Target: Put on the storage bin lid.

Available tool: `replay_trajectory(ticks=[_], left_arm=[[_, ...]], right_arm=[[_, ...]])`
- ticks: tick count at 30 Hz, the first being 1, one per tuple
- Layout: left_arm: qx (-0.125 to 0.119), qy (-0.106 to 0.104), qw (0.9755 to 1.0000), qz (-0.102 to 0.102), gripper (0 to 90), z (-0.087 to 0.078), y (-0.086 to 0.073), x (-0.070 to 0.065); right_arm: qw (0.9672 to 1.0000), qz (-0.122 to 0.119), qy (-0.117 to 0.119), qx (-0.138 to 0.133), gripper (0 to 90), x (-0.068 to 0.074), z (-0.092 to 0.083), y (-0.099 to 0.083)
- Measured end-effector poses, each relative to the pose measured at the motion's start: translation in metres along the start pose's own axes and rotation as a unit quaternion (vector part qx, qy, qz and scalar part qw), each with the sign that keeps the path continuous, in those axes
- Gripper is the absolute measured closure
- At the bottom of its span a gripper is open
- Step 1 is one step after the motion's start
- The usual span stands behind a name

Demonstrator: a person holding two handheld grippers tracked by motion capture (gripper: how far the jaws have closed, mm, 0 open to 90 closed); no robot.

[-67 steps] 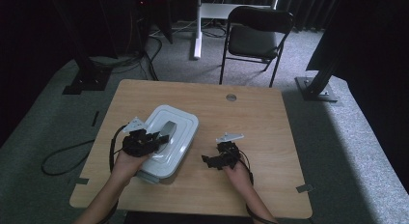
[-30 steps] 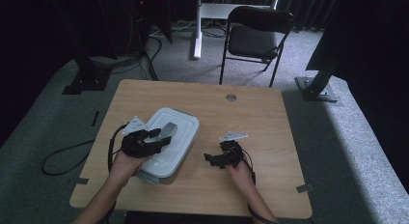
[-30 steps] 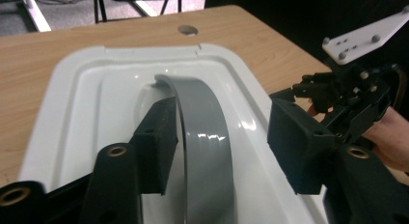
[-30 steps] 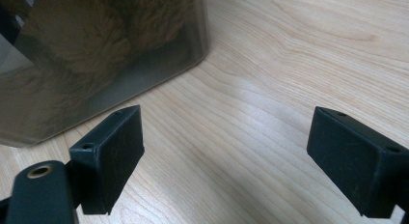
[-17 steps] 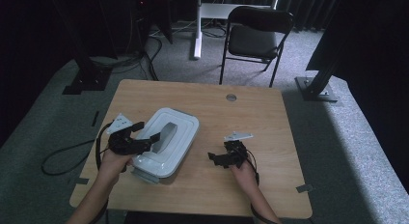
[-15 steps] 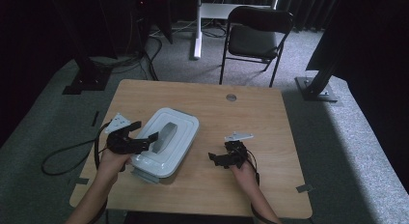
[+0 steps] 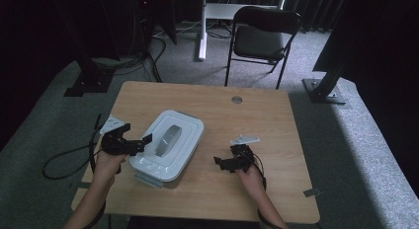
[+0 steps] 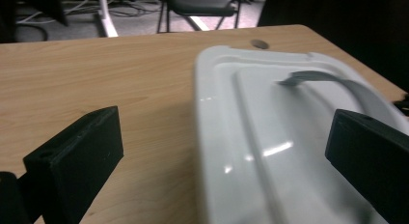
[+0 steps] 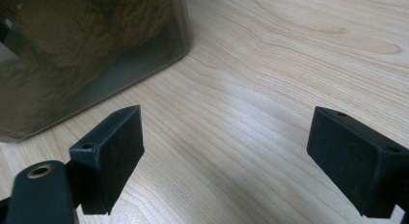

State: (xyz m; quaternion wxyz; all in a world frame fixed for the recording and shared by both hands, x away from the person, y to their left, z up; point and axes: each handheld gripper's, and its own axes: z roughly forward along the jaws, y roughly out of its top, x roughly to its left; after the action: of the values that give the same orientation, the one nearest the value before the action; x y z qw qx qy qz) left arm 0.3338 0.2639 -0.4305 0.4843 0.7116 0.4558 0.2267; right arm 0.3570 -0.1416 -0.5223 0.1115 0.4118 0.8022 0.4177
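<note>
White lidded box (image 7: pixel 167 151) sits on the wooden table (image 7: pixel 267 120), left of centre, set askew w/ its grey handle (image 7: pixel 168 140) lying along the lid. Left gripper (image 7: pixel 141 141) is at the box's left edge, jaws just been opening and now spread wide w/ nothing pinched; in the left gripper view the lid's rim (image 8: pixel 207 137) lies between them, probably lined up for a grab at that edge or at a side latch. Right gripper (image 7: pixel 220 162) waits on bare wood just right of the box, jaws apart and empty, likely ready to steady the far side. Its own view shows the box's clear wall (image 9: pixel 96 60) w/ something tan and fuzzy inside; can't tell what. A grey tab (image 7: pixel 148 179) pokes out at the near end, prob. a latch, too small to confirm. Person's forearms are cut off at the bottom edge.
</note>
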Motion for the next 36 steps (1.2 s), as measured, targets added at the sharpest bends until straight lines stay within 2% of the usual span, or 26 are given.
replay_trajectory(ticks=[2, 6, 8, 9, 12, 14, 16, 20, 23, 25, 26, 30, 34, 35, 36], left_arm=[[-0.005, 0.005, 1.0, -0.003, 0.5, 0.0, -0.001, 0.003], [-0.013, 0.032, 0.9994, -0.009, 0.5, 0.001, -0.009, 0.016], [-0.015, 0.034, 0.9993, -0.01, 0.5, 0.002, -0.01, 0.019], [-0.012, 0.05, 0.9986, -0.011, 0.5, 0.003, -0.015, 0.025], [-0.015, 0.063, 0.9977, -0.02, 0.6, 0.005, -0.021, 0.034], [-0.02, 0.087, 0.9959, -0.017, 0.5, 0.006, -0.026, 0.038], [-0.023, 0.086, 0.9953, -0.037, 0.5, 0.007, -0.031, 0.043], [-0.014, 0.101, 0.9939, -0.043, 0.6, 0.01, -0.04, 0.051], [-0.017, 0.126, 0.9912, -0.039, 0.6, 0.012, -0.048, 0.055], [-0.014, 0.129, 0.9902, -0.052, 0.5, 0.015, -0.054, 0.059], [-0.014, 0.129, 0.9902, -0.052, 0.5, 0.015, -0.054, 0.059], [0.011, 0.122, 0.9907, -0.06, 0.5, 0.026, -0.067, 0.063], [0.019, 0.121, 0.9913, -0.048, 0.5, 0.034, -0.076, 0.062], [0.022, 0.109, 0.9924, -0.052, 0.5, 0.037, -0.078, 0.062], [0.026, 0.107, 0.9925, -0.053, 0.5, 0.04, -0.079, 0.061]], right_arm=[[1.0, -0.001, 0.0, 0.001, 12.0, 0.0, 0.0, 0.0], [1.0, -0.001, 0.001, 0.003, 11.9, 0.002, 0.002, -0.001], [1.0, -0.001, 0.001, 0.003, 12.0, 0.002, 0.002, 0.0], [1.0, -0.002, 0.002, 0.003, 12.0, 0.002, 0.002, 0.0], [1.0, -0.006, -0.001, 0.005, 12.0, 0.003, 0.002, 0.0], [1.0, -0.007, 0.0, 0.005, 12.0, 0.004, 0.003, 0.0], [1.0, -0.006, 0.001, 0.006, 12.0, 0.004, 0.003, 0.0], [1.0, -0.006, 0.001, 0.007, 11.9, 0.004, 0.004, -0.001], [0.9999, -0.007, 0.001, 0.008, 12.0, 0.005, 0.004, -0.001], [0.9999, -0.009, 0.002, 0.009, 12.0, 0.005, 0.005, -0.001], [0.9999, -0.009, 0.002, 0.009, 12.0, 0.005, 0.005, -0.001], [0.9999, -0.007, 0.003, 0.008, 12.0, 0.005, 0.005, 0.0], [0.9999, -0.005, 0.004, 0.008, 12.0, 0.005, 0.005, 0.0], [1.0, -0.005, 0.004, 0.007, 11.9, 0.005, 0.005, 0.0], [1.0, -0.004, 0.005, 0.007, 11.9, 0.006, 0.006, 0.0]])
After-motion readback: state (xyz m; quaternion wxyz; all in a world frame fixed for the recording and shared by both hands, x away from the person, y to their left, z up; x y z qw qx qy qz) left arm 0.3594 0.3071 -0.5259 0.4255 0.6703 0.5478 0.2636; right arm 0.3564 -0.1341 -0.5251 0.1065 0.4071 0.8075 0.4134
